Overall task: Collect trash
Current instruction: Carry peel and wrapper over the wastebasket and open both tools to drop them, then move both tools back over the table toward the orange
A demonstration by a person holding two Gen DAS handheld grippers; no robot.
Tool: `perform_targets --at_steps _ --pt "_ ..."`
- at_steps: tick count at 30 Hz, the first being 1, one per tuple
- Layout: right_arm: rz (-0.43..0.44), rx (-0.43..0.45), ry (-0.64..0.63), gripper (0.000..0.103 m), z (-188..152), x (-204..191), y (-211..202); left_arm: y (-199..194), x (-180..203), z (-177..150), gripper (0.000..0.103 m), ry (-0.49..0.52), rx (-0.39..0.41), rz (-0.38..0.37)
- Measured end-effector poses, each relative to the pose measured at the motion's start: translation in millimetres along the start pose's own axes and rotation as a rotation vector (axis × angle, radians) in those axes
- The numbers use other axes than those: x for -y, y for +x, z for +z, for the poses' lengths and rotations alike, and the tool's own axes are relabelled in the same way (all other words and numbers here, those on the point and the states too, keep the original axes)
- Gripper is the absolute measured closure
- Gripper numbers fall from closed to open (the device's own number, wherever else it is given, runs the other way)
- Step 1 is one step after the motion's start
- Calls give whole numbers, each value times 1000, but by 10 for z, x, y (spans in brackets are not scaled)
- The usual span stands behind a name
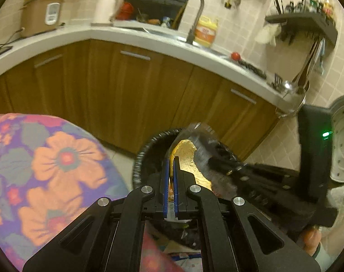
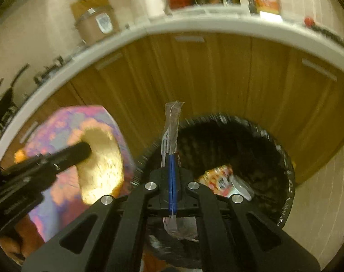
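Left claw pinching gold foil wrapper; right claw pinching clear plastic wrapper above bin.

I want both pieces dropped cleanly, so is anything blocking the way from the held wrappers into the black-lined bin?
Nothing visible does. The right gripper holds a clear plastic wrapper over the open black-lined trash bin; the left gripper holds a gold foil wrapper at the rim.

We find the mouth of the black-lined bin open from above. The wooden cabinet fronts close off the far side, the flowered cloth crowds the left, and the countertop edge overhangs behind.
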State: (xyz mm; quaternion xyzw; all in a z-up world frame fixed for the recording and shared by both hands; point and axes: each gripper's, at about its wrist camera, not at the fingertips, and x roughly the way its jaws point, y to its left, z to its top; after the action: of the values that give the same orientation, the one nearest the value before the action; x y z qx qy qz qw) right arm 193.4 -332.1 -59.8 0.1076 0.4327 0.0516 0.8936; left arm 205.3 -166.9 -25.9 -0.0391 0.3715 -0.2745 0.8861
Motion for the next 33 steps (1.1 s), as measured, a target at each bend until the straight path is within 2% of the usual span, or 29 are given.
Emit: perform_targets --at_steps 2,4,5,10,11,12,13,14,17,23,27,32,33 --pt "-20 -49 13 103 -49 121 153 157 67 -4 100 13 -18 0" --pt "-37 -80 50 102 -115 270 250 257 101 -21 78 19 -32 -11" --pt "-40 -87 71 101 -142 344 268 293 114 -33 64 24 -34 -14" --pt "-61 -69 126 80 -209 576 215 276 84 -46 60 30 -40 -19" --pt "-68 -60 132 77 -211 596 183 227 43 -47 56 21 -33 -28" --pt "-74 -46 138 66 -213 607 139 205 47 -41 53 15 -29 -29" --pt "-76 -35 138 49 -211 607 107 146 5 -41 52 3 -20 -31" --pt "-80 -11 130 46 -212 581 46 112 11 -34 52 -2 -14 -33" --pt "-105 27 99 46 -172 465 -69 -36 -35 -35 52 -4 9 -31" --pt "-93 99 38 46 -86 104 -367 -368 -131 -39 52 -28 79 -19" --pt "-49 135 -14 46 -30 -242 -544 -665 -207 -31 52 -28 128 2" --pt "26 162 -89 46 17 -789 -702 -1214 -411 -58 52 -45 215 53" --pt "42 167 -115 46 19 -948 -734 -1339 -478 -71 49 -54 232 65"
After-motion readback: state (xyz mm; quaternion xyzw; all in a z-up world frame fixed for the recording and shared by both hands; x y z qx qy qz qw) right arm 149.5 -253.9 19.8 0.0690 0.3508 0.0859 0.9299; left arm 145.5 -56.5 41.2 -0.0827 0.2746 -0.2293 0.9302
